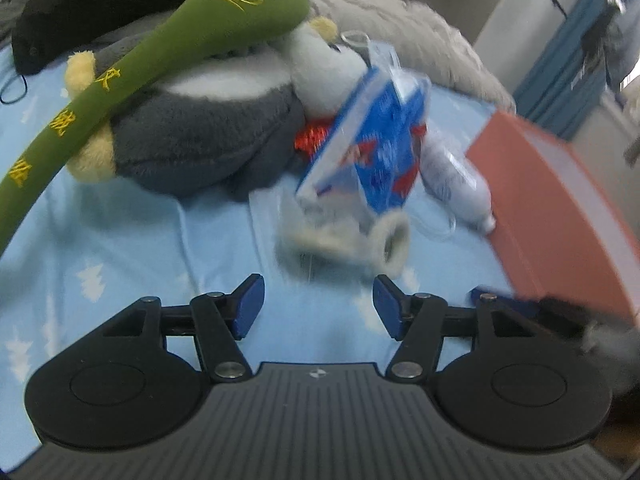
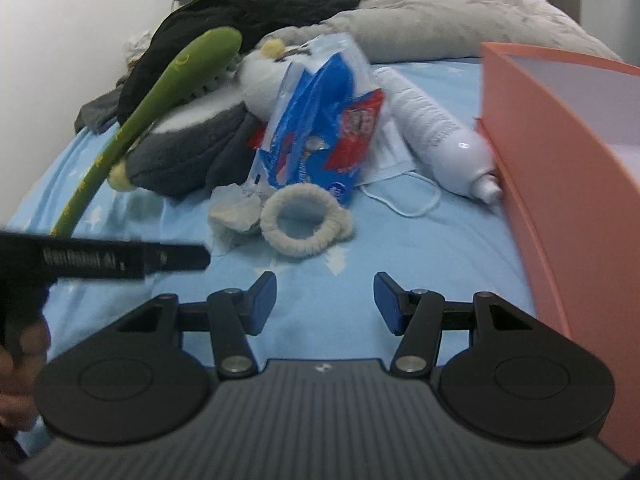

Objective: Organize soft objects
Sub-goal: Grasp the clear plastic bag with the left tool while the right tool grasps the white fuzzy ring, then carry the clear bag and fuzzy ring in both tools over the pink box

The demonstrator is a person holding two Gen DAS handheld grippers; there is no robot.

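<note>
A grey plush penguin (image 1: 200, 136) (image 2: 188, 148) lies on the blue bed sheet (image 1: 140, 260), with a long green plush stick (image 1: 132, 72) (image 2: 160, 92) across it. A blue tissue pack (image 1: 372, 144) (image 2: 320, 132) leans beside it. A cream fuzzy hair tie (image 1: 390, 240) (image 2: 304, 220) and a crumpled tissue (image 2: 234, 208) lie in front. My left gripper (image 1: 318, 306) is open and empty, just short of the hair tie. My right gripper (image 2: 325, 304) is open and empty, also short of the hair tie.
An open pink box (image 1: 560, 200) (image 2: 560, 152) stands at the right. A white bottle (image 1: 456, 180) (image 2: 444, 136) and a face mask (image 2: 400, 176) lie against it. Black clothing (image 2: 248, 16) and a grey blanket (image 2: 440, 20) are piled behind. The left gripper's body (image 2: 100, 260) shows at left.
</note>
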